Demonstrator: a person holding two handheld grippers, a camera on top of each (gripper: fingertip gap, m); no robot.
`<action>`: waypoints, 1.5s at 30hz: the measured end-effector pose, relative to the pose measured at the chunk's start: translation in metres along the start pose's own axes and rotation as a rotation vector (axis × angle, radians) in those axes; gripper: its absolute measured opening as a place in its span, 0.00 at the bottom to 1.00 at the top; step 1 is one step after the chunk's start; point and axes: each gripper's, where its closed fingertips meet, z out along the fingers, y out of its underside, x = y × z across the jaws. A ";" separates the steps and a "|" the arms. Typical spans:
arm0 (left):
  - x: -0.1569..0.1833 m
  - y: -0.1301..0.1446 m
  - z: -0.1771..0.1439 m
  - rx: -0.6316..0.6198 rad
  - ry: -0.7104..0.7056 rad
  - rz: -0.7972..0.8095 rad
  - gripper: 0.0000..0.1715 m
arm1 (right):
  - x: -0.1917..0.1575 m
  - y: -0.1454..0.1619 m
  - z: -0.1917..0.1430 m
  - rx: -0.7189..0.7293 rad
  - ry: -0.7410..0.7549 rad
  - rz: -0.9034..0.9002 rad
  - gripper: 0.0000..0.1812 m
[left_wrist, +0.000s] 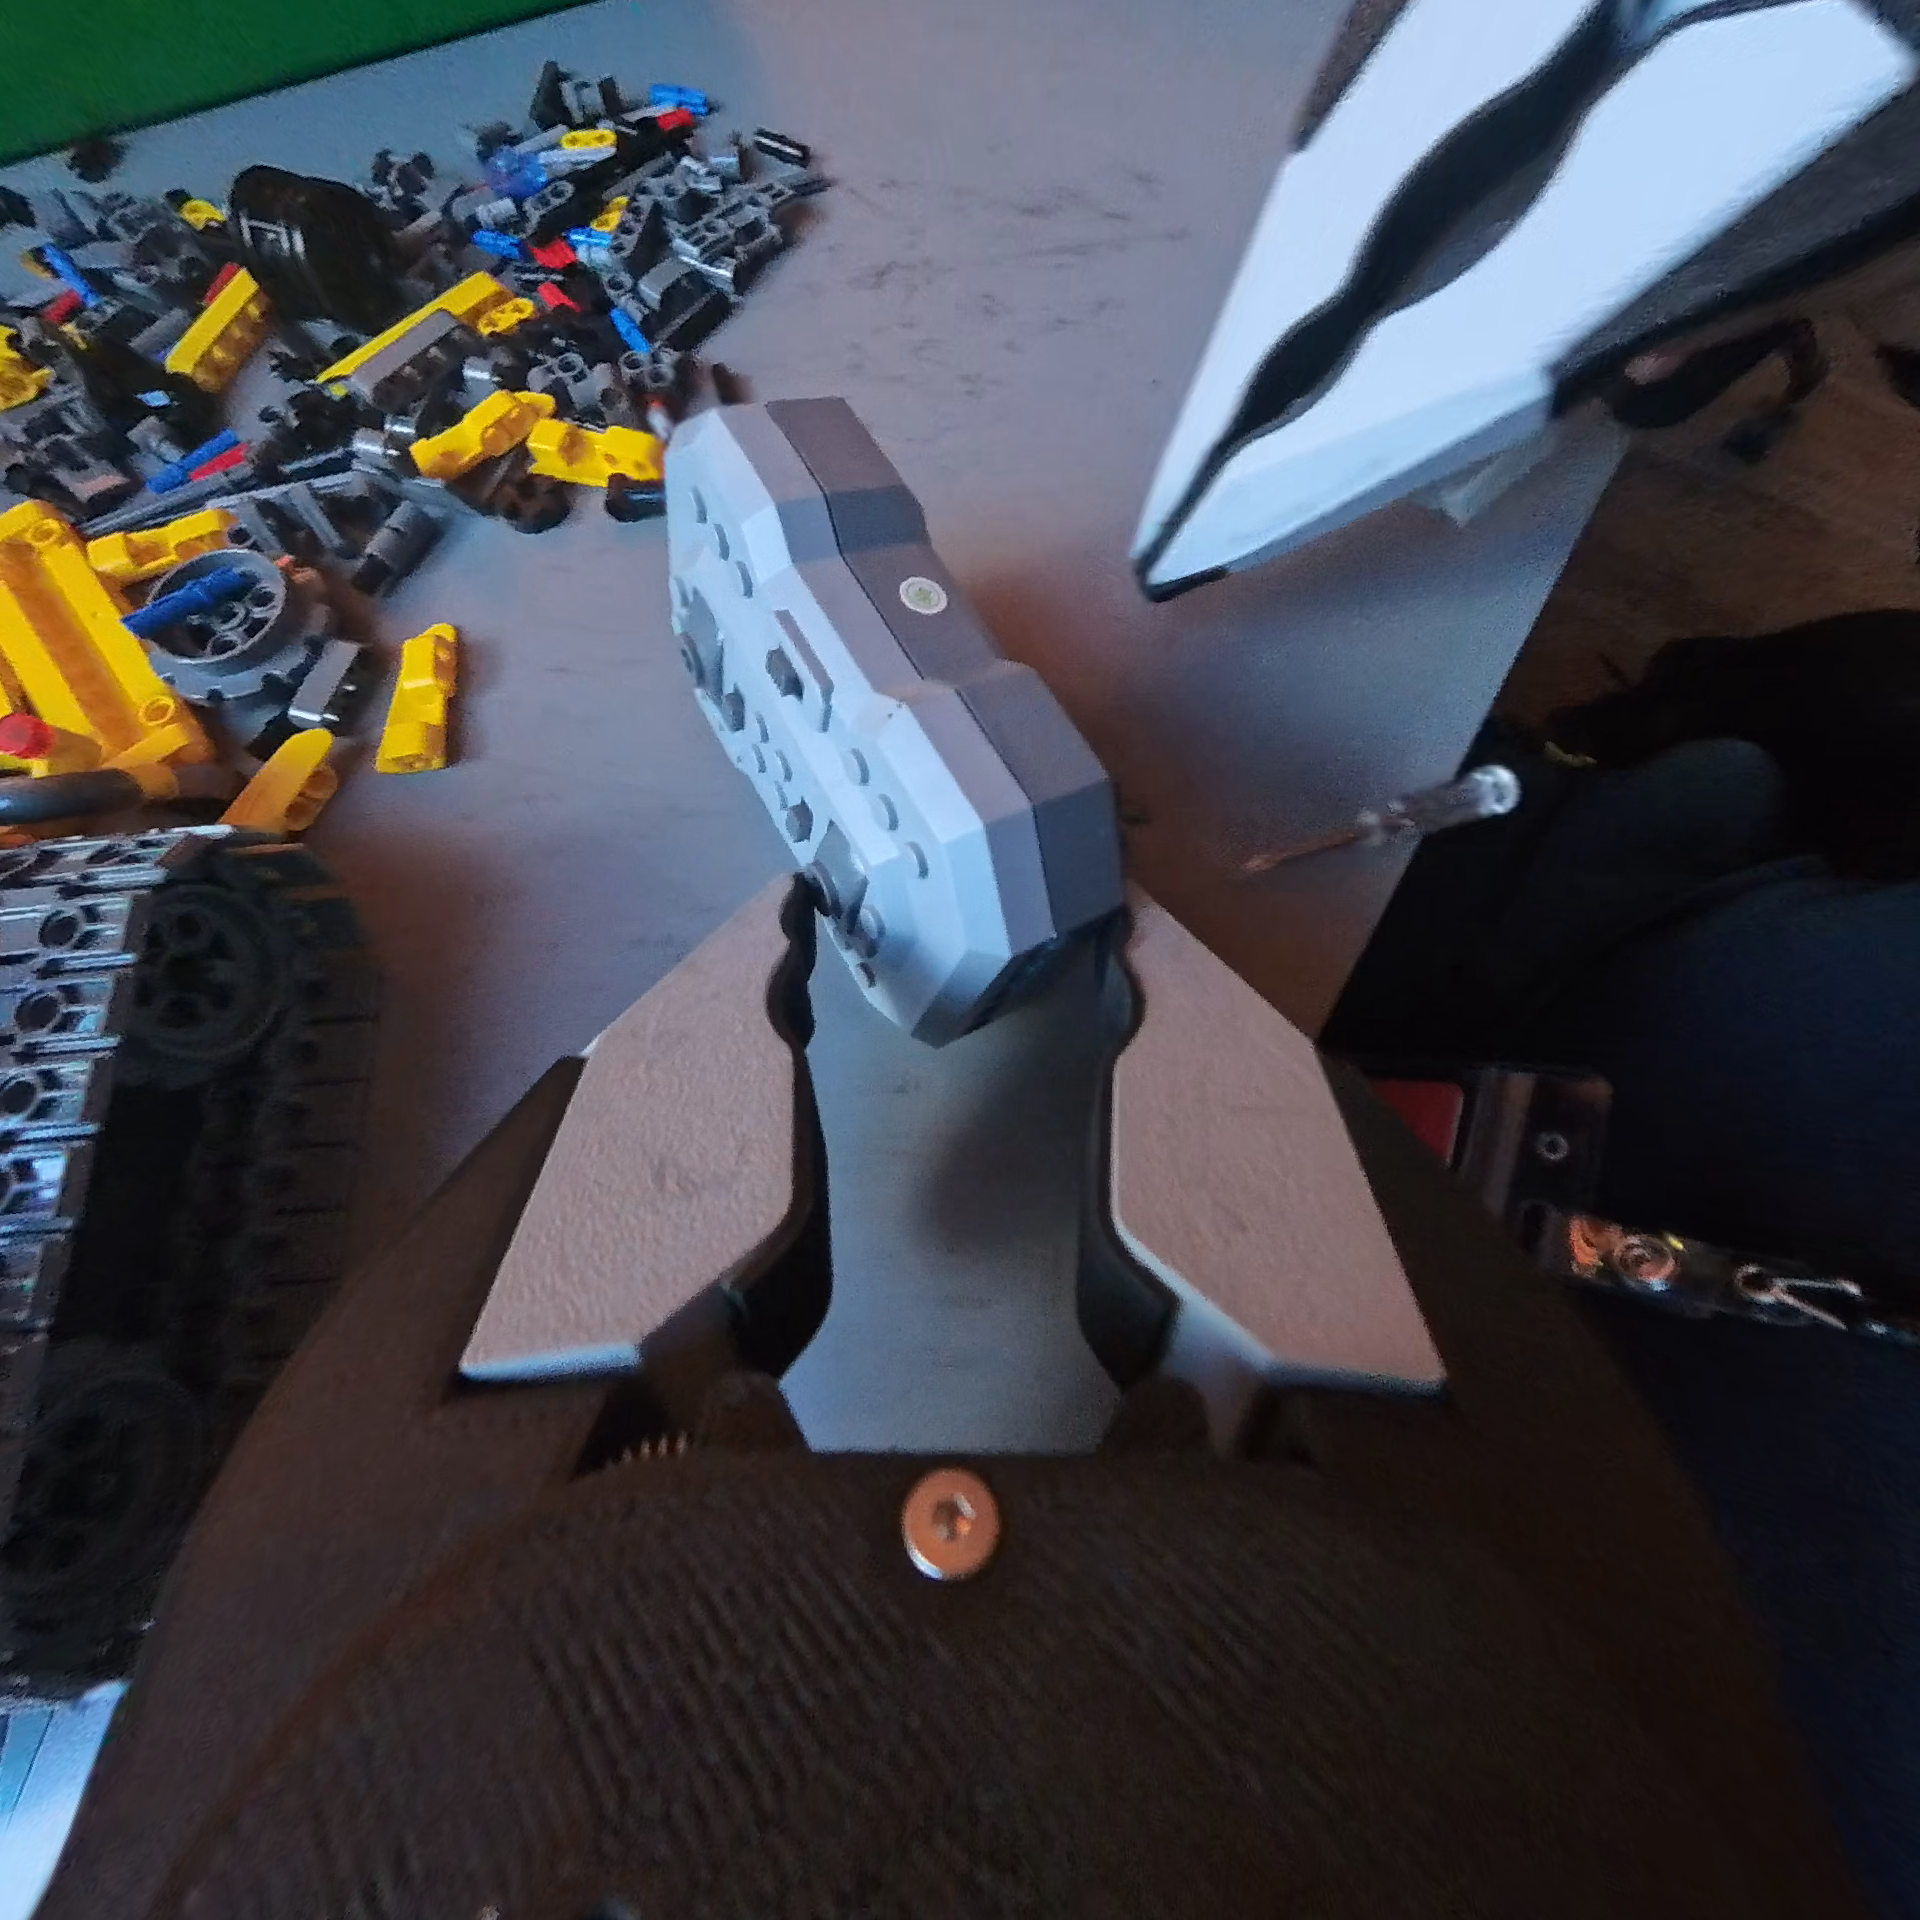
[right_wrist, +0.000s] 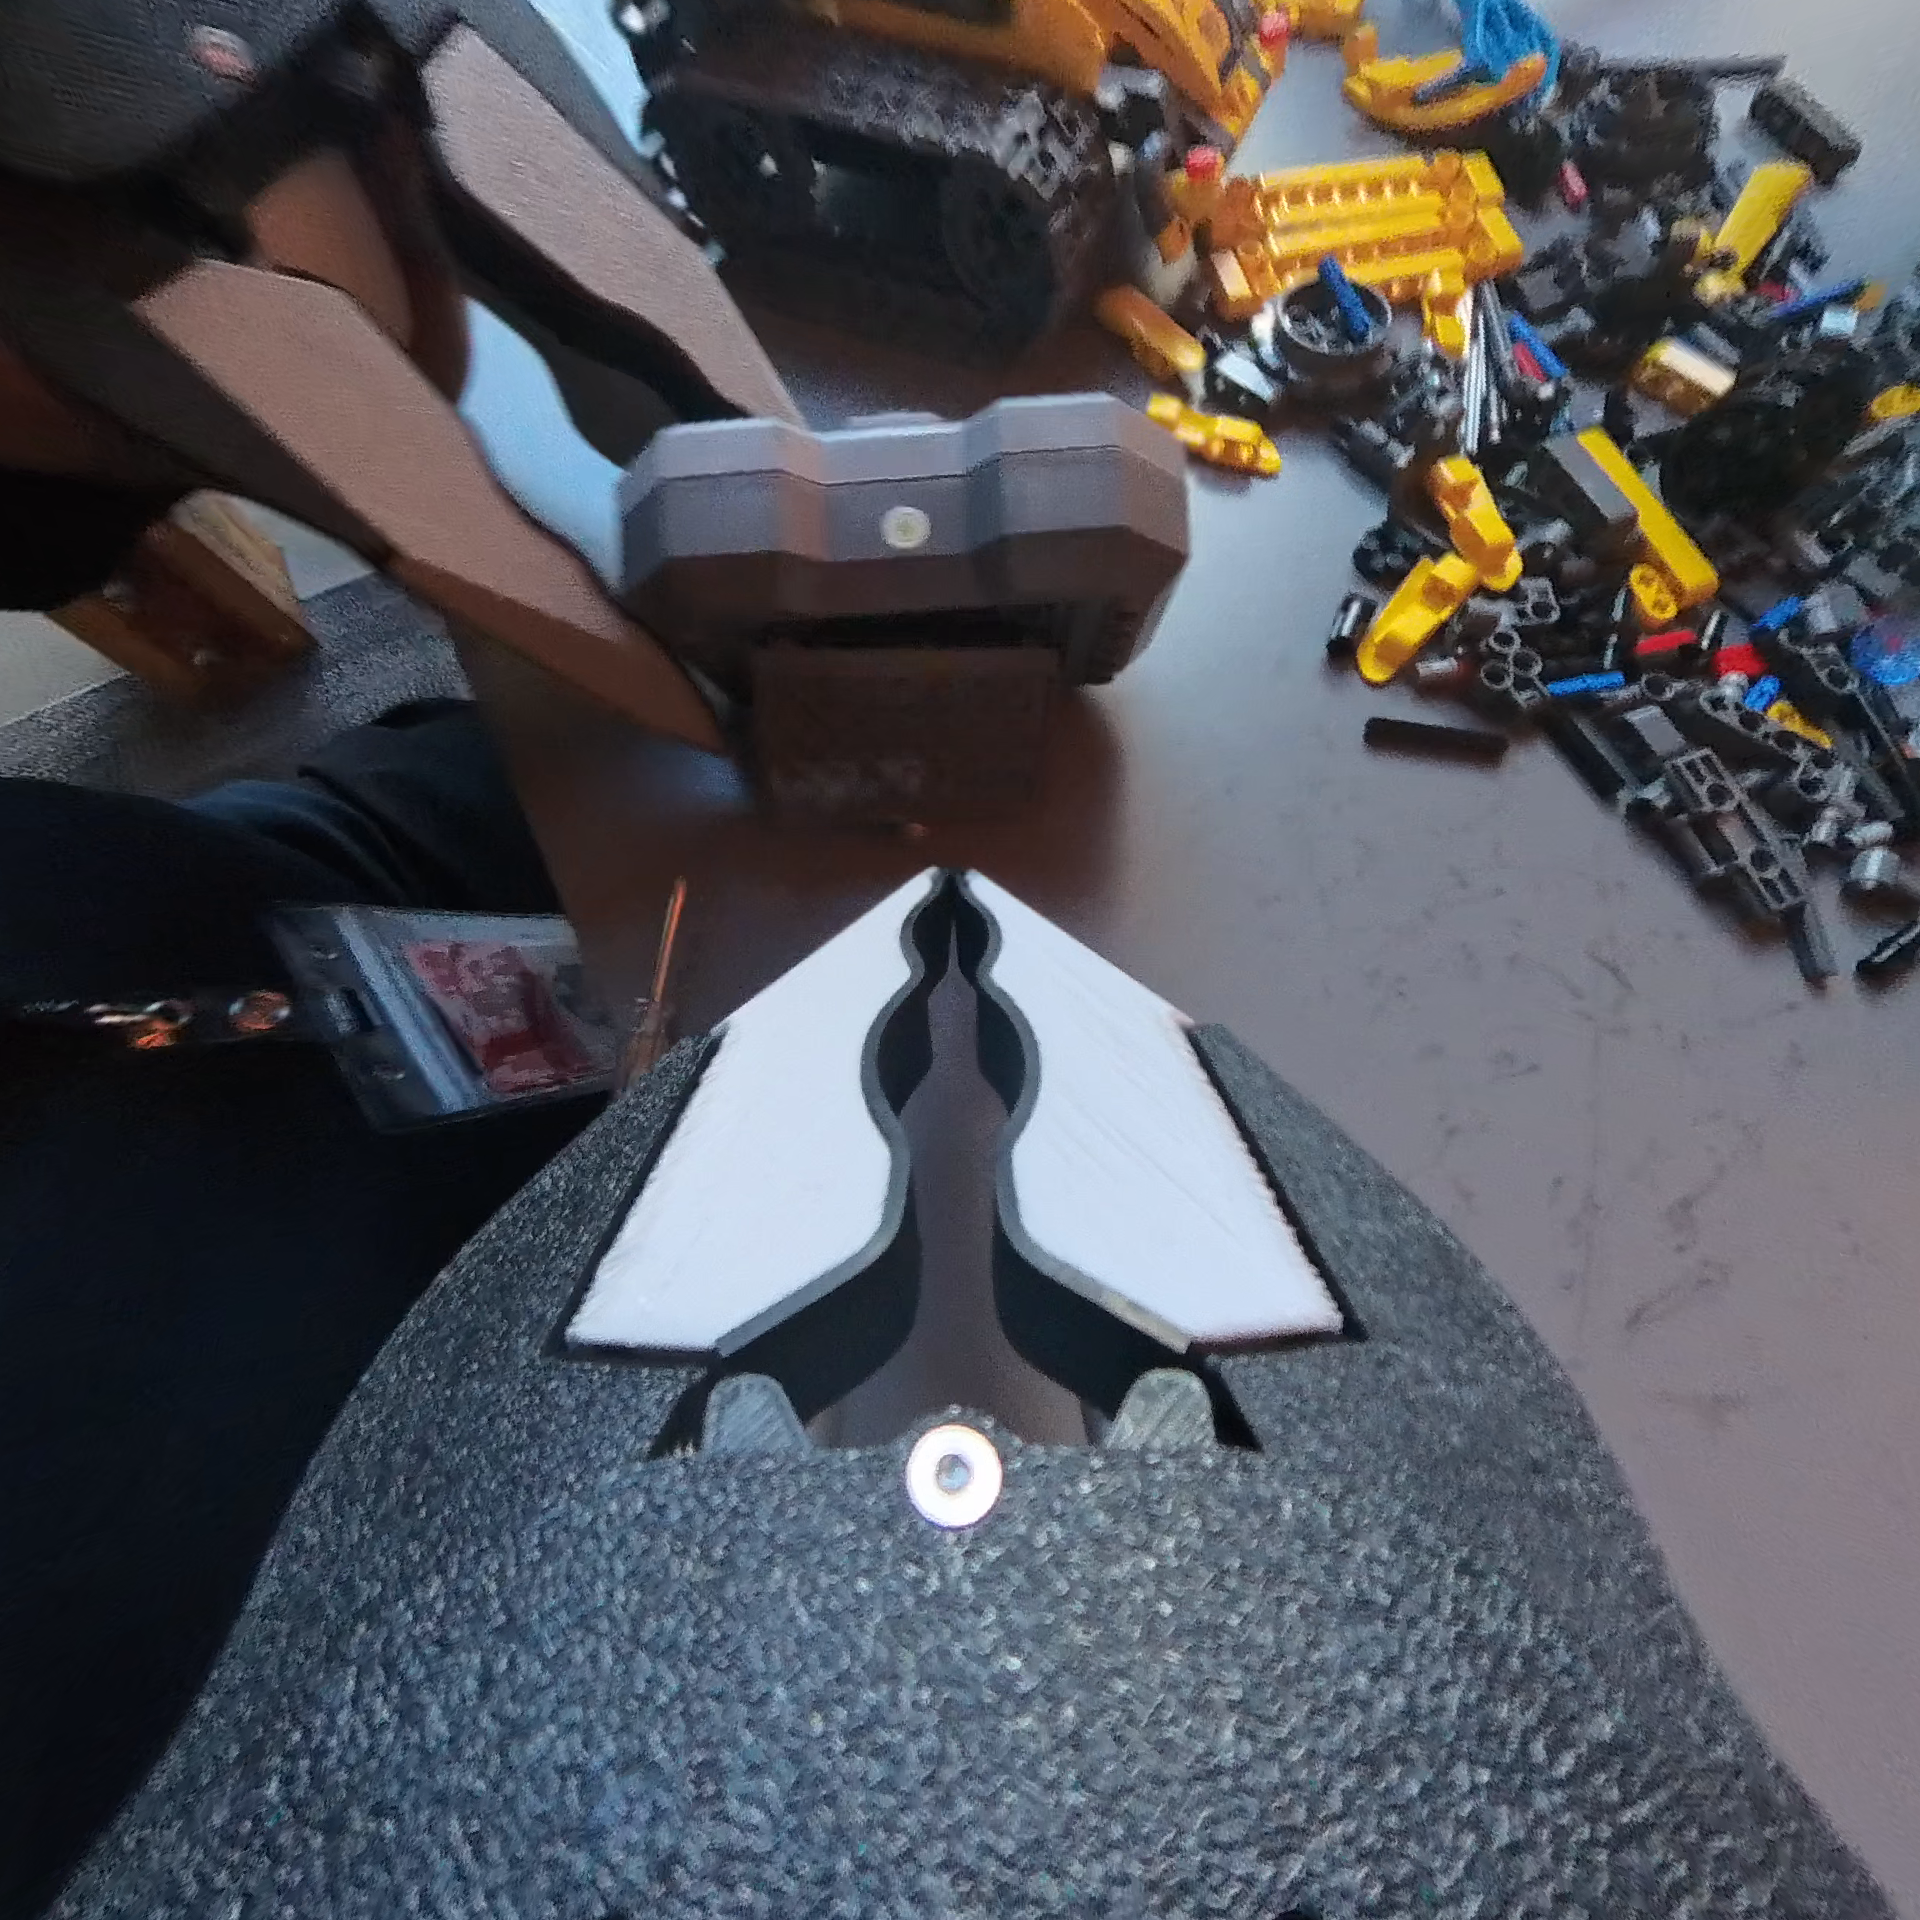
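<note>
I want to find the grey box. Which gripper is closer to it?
Left. The left gripper is shut on the grey box's near end, holding it above the table. The right gripper is shut and empty, a short way off, pointing at it.

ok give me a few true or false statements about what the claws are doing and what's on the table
1. The left claw grips a grey block at one end. True.
2. The right claw holds a yellow beam. False: its white fingers are shut together on nothing.
3. Loose yellow, black and blue building pieces are piled on the table. True.
4. The grey block lies flat on the table. False: it is lifted, tilted up in the left claw.
5. A tracked vehicle model sits beside the left claw. True.
</note>
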 end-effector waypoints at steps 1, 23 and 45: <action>-0.002 0.000 0.000 0.002 -0.007 -0.005 0.30 | -0.005 -0.003 -0.004 0.015 -0.012 -0.020 0.02; -0.014 0.004 -0.008 0.045 0.051 -0.064 0.30 | -0.013 0.014 -0.025 0.023 0.031 -0.124 0.11; -0.025 0.046 -0.047 0.014 0.064 -0.345 0.30 | -0.031 0.019 -0.030 -0.020 -0.043 -0.172 0.10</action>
